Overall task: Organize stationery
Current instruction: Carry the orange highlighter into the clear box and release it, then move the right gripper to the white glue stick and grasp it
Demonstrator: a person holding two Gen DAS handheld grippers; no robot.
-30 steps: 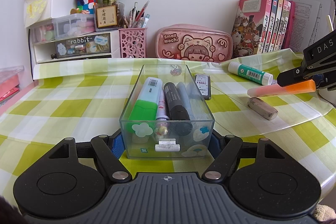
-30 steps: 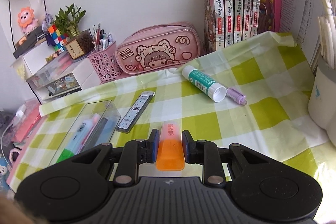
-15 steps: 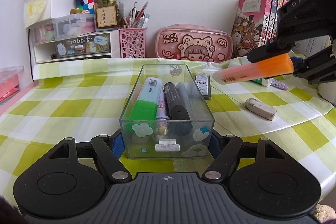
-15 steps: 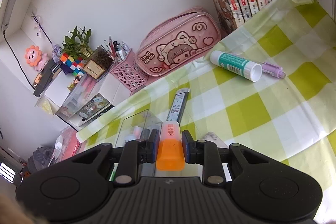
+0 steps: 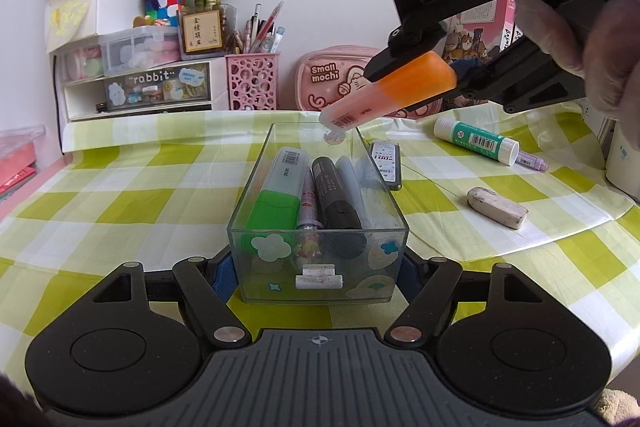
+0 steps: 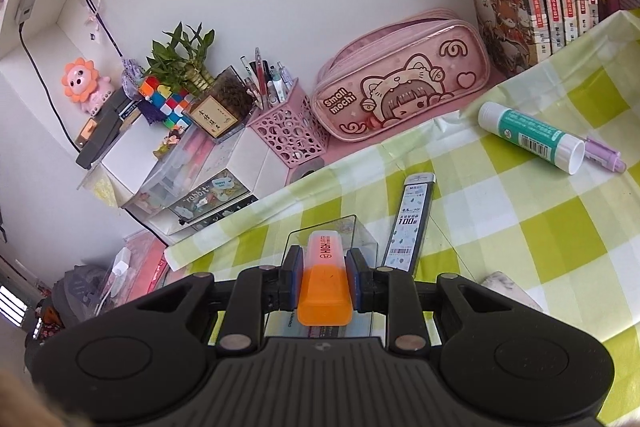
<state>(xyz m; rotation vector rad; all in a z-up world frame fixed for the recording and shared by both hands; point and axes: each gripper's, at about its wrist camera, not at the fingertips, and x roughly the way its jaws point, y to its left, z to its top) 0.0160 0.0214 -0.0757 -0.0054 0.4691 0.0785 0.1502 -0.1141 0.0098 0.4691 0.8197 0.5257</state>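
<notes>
We have the orange highlighter (image 6: 325,287) pinched at its cap between the fingers of the right hand-held gripper (image 6: 325,281), and it hangs tilted, pale end down, over the far end of the clear box (image 5: 318,259). In the left wrist view that pale end sits just above the box's far rim, not yet inside. The box already holds a green highlighter (image 5: 276,195), a black marker (image 5: 334,195) and a couple of slimmer pens lying lengthwise. The left hand-held gripper (image 5: 318,267) has its fingers at either side of the box's near end; whether they press the walls we cannot tell.

We judge the step in hand to be dropping this highlighter in. Next we should turn it to lie along the box, lower it into the free strip on the right side, then let go.

Further out on the counter, right of the box, lie a lead refill case (image 5: 385,159), a glue stick (image 5: 476,140), a purple pen (image 5: 532,161) and an eraser (image 5: 496,202), still loose.
</notes>
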